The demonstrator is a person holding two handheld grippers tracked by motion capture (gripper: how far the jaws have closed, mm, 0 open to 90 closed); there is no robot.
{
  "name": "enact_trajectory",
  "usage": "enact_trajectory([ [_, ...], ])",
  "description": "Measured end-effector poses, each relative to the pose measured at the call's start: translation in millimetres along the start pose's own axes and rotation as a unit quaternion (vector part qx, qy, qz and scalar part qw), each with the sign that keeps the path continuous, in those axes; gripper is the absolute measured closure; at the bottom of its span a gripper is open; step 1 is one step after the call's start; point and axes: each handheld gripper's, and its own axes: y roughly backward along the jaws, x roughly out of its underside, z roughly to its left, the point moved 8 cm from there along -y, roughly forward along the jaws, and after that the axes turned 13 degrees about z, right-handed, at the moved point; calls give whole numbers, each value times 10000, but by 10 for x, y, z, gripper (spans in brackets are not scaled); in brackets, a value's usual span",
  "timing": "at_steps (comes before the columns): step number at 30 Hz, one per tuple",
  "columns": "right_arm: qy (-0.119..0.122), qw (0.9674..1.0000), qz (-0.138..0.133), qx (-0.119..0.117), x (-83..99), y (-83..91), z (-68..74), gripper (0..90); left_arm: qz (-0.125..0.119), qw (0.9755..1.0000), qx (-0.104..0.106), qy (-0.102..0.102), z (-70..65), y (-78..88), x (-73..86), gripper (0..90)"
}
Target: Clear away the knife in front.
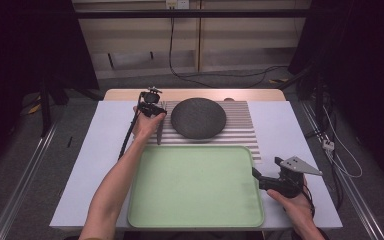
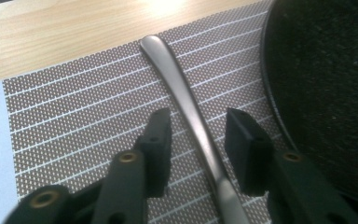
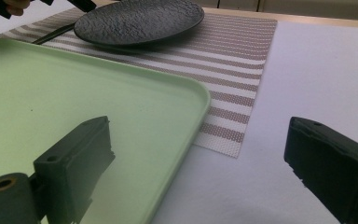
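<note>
Fork (image 2: 186, 100), laid on the striped placemat (image 2: 74, 112) at its left edge beside the dark plate (image 2: 326, 70), is straddled by the left gripper (image 2: 198, 135), jaws apart and not yet pinching, for pickup.

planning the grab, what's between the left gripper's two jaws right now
The metal utensil handle runs up between the left gripper jaws, lying on the striped placemat. The left gripper view shows a gap on each side, pads not yet touching it.
</note>
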Motion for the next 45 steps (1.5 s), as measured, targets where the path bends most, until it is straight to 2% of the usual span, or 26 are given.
enact_trajectory([
  [3,2,10000,0,-2,0,0,2,76,43,10000,7,-13,-1,-18,-22,690],
  [4,2,10000,-2,-3,0,1,0,76,23,10000,29,38,-7,-29,-32,689],
  [7,-6,10000,-1,-5,1,1,-3,75,179,9998,86,37,-6,-93,-19,690],
  [9,-6,10000,1,-10,1,0,-2,75,152,9998,82,70,-2,-98,-21,693],
  [14,-4,10000,19,-7,3,-5,-1,76,262,9996,39,-21,-10,-101,-37,710],
  [15,-4,10000,24,-4,4,-6,-2,76,311,9995,62,-57,-19,-100,-42,731],
  [17,-8,10000,24,5,5,-4,-5,76,436,9989,-25,-189,-25,-93,-55,734],
  [18,-8,10000,17,6,5,-2,-6,76,436,9989,-25,-189,-25,-93,-55,736],
  [23,3,10000,19,5,7,-1,-3,76,438,9989,-67,-135,15,-87,-63,761],
  [26,3,10000,30,0,8,-3,-3,76,473,9989,17,-73,44,-81,-57,775],
  [28,-11,10000,46,5,9,-8,-6,76,519,9986,17,-101,53,-75,-49,782],
  [31,-18,10000,50,9,9,-11,-8,76,547,9984,63,-103,47,-75,-43,794],
  [34,-9,10000,53,12,9,-13,-6,77,532,9985,8,-107,34,-88,-49,794],
  [38,-13,10000,61,16,10,-17,-7,77,570,9983,75,0,35,-85,-39,787],
  [45,-12,10000,75,18,14,-18,-9,79,623,9980,69,27,34,-83,-38,794],
])
